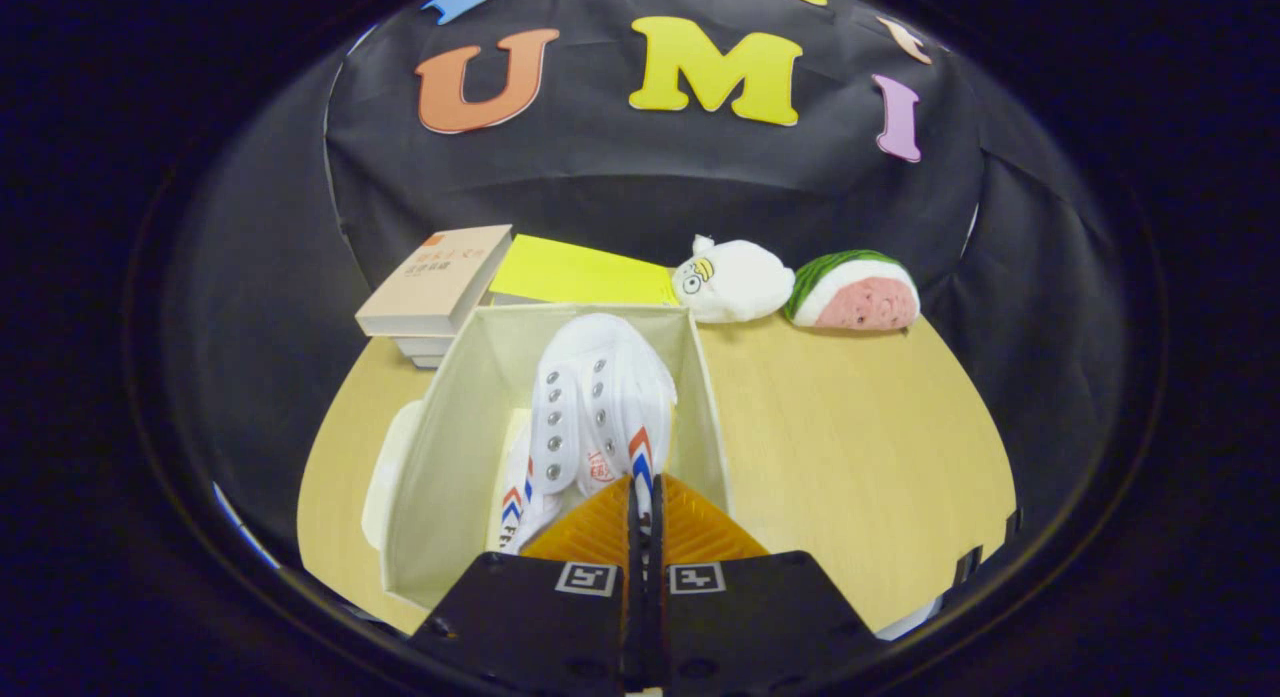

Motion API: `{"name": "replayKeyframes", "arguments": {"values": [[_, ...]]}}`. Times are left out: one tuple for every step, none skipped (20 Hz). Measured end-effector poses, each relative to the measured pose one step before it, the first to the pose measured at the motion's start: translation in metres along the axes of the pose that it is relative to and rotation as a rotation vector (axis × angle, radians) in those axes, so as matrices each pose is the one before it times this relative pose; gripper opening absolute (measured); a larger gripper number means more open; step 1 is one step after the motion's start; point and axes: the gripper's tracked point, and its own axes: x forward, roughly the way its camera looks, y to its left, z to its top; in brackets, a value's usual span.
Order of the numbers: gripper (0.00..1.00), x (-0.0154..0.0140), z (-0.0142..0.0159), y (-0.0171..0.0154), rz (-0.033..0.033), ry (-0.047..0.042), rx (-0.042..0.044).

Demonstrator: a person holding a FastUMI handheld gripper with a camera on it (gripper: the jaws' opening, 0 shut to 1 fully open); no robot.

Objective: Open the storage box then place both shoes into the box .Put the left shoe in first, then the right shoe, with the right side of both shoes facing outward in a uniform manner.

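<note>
The open storage box [440, 447], cream-walled, stands on the wooden table just ahead of my fingers. A white canvas shoe [595, 397] with metal eyelets and red-and-blue chevrons hangs toe-away inside the box's mouth, along its right wall. My gripper [643, 497] is shut on the rim of that shoe near its heel, the fingers almost touching. A second white shoe [515, 507] with the same chevrons lies lower in the box, to the left of the held one and mostly hidden by it.
A white lid [385, 477] lies against the box's left side. Behind the box are stacked books [435, 282], a yellow sheet [580, 272], a white plush toy [730, 280] and a watermelon plush [860, 292]. Bare tabletop [860, 447] stretches to the right.
</note>
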Motion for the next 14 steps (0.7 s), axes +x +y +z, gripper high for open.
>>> {"name": "replayKeyframes", "arguments": {"values": [[0.05,0.00527,-0.00332,-0.00107,-0.00443,0.01004,0.00360],[0.05,0.00384,-0.00261,-0.00068,-0.00402,0.00708,0.00452],[0.05,0.00310,-0.00214,-0.00182,-0.00718,0.00860,0.00180],[0.05,0.00138,-0.00230,-0.00145,-0.00639,0.00870,-0.00093],[0.06,0.00080,-0.00151,-0.00138,-0.00725,0.01041,-0.00372],[0.06,0.00002,-0.00100,0.00001,0.00039,0.00983,-0.00701],[0.07,-0.00099,0.00030,0.00113,0.00986,0.00010,-0.00678],[0.10,-0.00278,0.00216,0.00441,0.02465,-0.02278,-0.01661],[0.20,-0.01250,0.00719,-0.00226,-0.01245,-0.04722,-0.02567],[0.22,-0.01288,0.00812,-0.00268,-0.01152,-0.06067,-0.01393],[0.45,-0.01322,0.00820,0.00004,-0.00829,-0.05340,-0.02355],[0.68,-0.01263,0.00465,-0.00114,-0.00576,-0.03758,-0.02144],[0.91,-0.01403,0.00388,-0.00215,-0.00552,-0.02813,-0.01374],[0.96,-0.01325,0.00411,-0.00238,-0.00050,-0.02862,-0.00366]]}}
